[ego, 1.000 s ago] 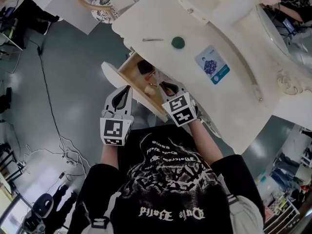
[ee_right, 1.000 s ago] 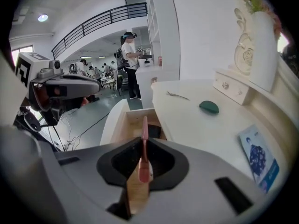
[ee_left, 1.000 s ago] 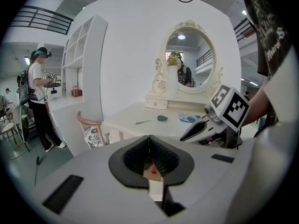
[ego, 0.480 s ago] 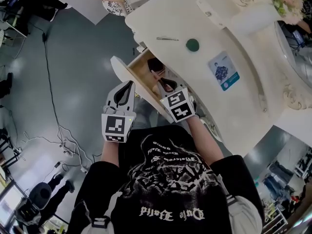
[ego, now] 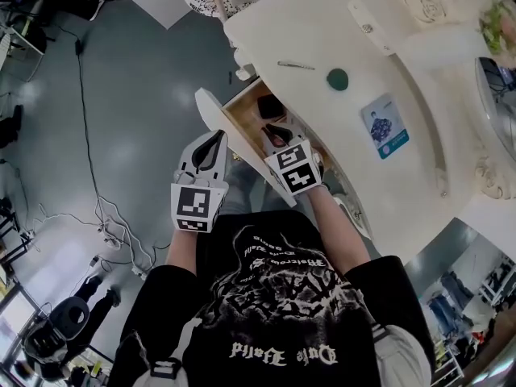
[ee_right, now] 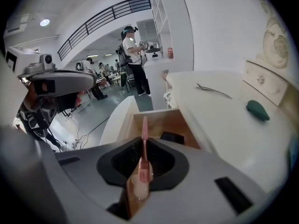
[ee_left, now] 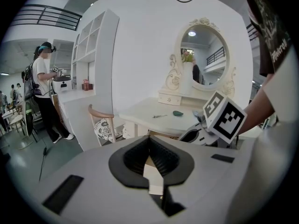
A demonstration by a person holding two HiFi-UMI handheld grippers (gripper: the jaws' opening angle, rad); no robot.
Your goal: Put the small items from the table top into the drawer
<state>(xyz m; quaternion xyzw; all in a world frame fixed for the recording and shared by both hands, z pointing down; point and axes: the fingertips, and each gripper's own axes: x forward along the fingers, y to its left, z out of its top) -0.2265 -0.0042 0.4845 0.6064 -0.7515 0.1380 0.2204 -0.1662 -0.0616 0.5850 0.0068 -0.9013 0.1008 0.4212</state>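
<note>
Head view: the right gripper [ego: 276,133] hangs over the open drawer [ego: 240,118], with the left gripper [ego: 215,140] just beside the drawer front.
Left gripper view: its jaws are together with nothing between them.
Right gripper view: the jaws clamp a slim pink stick [ee_right: 144,130] above the drawer floor, and a green piece [ee_right: 258,110] lies on the table top [ee_right: 219,113].

Clip [ego: 296,65] left of round item [ego: 338,78] on table [ego: 322,22], box [ego: 270,106] in drawer [ego: 214,118] below

drawer [ego: 243,119] open from above, black box [ego: 270,106] at its back
</note>
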